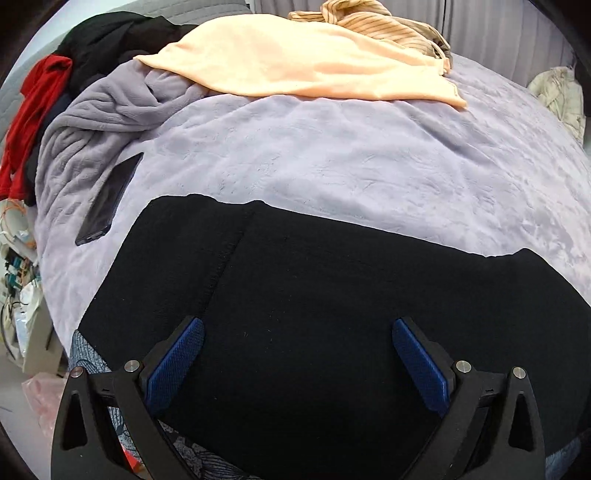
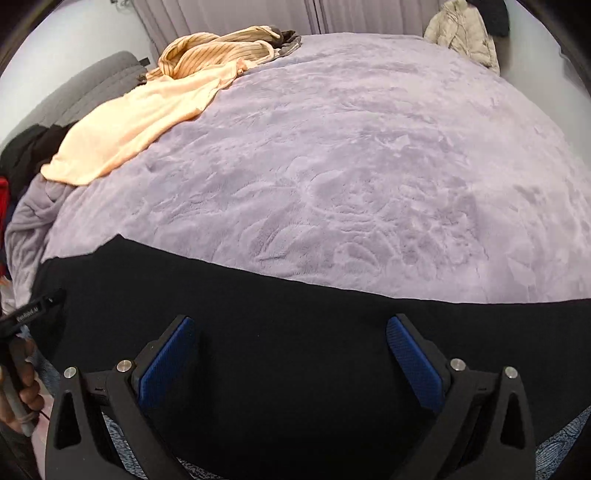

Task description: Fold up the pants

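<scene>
Two grippers hang over black pants (image 1: 332, 314) spread flat along the near edge of a bed. The left gripper (image 1: 297, 354) has its blue pads (image 1: 177, 365) spread wide with nothing between them, the dark cloth lying underneath. The right gripper (image 2: 291, 354) is just as wide apart, its pads (image 2: 413, 365) also empty above the same garment.

From the left wrist view, a stitched seam (image 1: 225, 258) runs down the pants near their left end, and the far edge of the cloth shows a small notch by that seam. The pants lie on a lilac blanket (image 1: 351, 158) that covers the bed; a patterned blue sheet (image 1: 86, 354) peeks out beneath their near edge. A dark phone (image 1: 110, 199) rests on the blanket just left of the pants, apart from them.

Farther back, a peach cloth (image 1: 295, 62) lies across the blanket, with a striped tan garment (image 1: 369, 22) bunched behind it. A heap of red cloth (image 1: 29, 122) and black clothes (image 1: 110, 40) sits at the left side of the bed.

In the right wrist view, a pale jacket (image 2: 465, 37) sits at the far right corner, and at the left edge a hand (image 2: 26, 391) grips the handle of the other gripper.
</scene>
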{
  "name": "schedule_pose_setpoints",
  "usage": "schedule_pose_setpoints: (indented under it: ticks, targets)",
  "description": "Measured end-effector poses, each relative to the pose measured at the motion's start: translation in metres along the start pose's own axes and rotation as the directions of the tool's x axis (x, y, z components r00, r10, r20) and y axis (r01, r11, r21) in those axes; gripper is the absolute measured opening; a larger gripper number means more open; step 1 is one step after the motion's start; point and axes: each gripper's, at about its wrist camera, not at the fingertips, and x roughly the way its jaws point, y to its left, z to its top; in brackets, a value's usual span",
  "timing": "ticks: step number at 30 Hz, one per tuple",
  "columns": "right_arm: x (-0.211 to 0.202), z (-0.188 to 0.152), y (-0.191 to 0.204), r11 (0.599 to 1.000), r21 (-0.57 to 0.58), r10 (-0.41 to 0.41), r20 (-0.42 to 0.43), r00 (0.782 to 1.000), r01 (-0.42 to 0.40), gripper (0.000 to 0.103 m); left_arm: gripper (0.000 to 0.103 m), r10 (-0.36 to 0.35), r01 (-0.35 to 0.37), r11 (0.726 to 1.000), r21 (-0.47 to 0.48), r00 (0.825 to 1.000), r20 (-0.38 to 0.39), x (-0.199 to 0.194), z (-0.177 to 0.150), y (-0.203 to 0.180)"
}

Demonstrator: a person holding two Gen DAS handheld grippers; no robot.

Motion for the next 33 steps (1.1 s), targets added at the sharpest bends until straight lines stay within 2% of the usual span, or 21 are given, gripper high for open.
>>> schedule_pose_setpoints:
  ticks: [4, 6, 7, 9, 10, 13, 14, 16, 21, 27, 30, 32, 33]
  targets:
    - [-0.015, 0.009, -0.012, 0.991, 0.111, 0.078, 0.033, 0.996, -0.081, 0.103, 0.102, 0.005, -0.006, 1.000, 0.030, 1.000, 0.013, -0.008, -0.001, 0.001]
    - [-0.028, 0.009, -0.015, 0.988, 0.133, 0.076, 0.060, 0.995, -0.084, 0.103, 0.102, 0.062, -0.063, 0.998, 0.023, 0.997, 0.040, -0.015, -0.001, 0.006]
    - [-0.033, 0.009, -0.015, 0.988, 0.132, 0.071, 0.070, 0.995, -0.080, 0.103, 0.102, 0.069, -0.070, 0.997, 0.016, 0.996, 0.058, -0.019, -0.001, 0.011]
    - [-0.041, 0.008, -0.010, 0.992, 0.114, 0.050, 0.080, 0.996, -0.058, 0.103, 0.102, 0.022, -0.022, 1.000, -0.003, 0.998, 0.066, -0.026, 0.000, 0.021]
    - [-0.043, 0.007, -0.003, 0.995, 0.095, 0.035, 0.084, 0.996, -0.043, 0.103, 0.102, 0.019, -0.018, 1.000, -0.013, 0.997, 0.073, -0.027, 0.002, 0.027]
    - [-0.041, 0.002, 0.028, 0.999, 0.020, 0.026, 0.088, 0.996, -0.028, 0.103, 0.102, 0.113, -0.110, 0.993, -0.044, 0.992, 0.064, -0.018, 0.007, 0.043]
    - [-0.039, 0.000, 0.041, 1.000, -0.012, 0.028, 0.086, 0.996, -0.027, 0.103, 0.102, 0.121, -0.119, 0.991, -0.059, 0.991, 0.047, -0.014, 0.007, 0.049]
    - [-0.032, -0.007, 0.069, 0.995, -0.092, 0.032, 0.078, 0.996, -0.025, 0.103, 0.102, 0.117, -0.115, 0.989, -0.096, 0.993, 0.017, -0.007, 0.006, 0.063]
    - [-0.008, -0.029, 0.135, 0.961, -0.271, 0.067, 0.030, 0.997, -0.057, 0.103, 0.102, 0.129, -0.126, 0.985, -0.115, 0.992, 0.016, -0.006, -0.005, 0.082]
    - [0.023, -0.045, 0.183, 0.912, -0.387, 0.119, -0.057, 0.991, -0.131, 0.103, 0.102, 0.122, -0.118, 0.984, -0.131, 0.992, 0.018, -0.010, -0.016, 0.098]
    - [0.029, -0.048, 0.200, 0.877, -0.468, 0.103, -0.040, 0.994, -0.110, 0.102, 0.102, 0.097, -0.095, 0.984, -0.151, 0.995, 0.008, -0.013, -0.020, 0.107]
    - [0.013, -0.045, 0.210, 0.846, -0.511, 0.182, 0.006, 0.983, -0.154, 0.101, 0.102, 0.076, -0.072, 0.984, -0.163, 0.997, 0.021, -0.020, -0.022, 0.114]
    - [-0.004, -0.043, 0.213, 0.821, -0.540, 0.263, 0.071, 0.962, -0.185, 0.101, 0.102, 0.087, -0.081, 0.983, -0.165, 0.996, 0.035, -0.024, -0.023, 0.116]
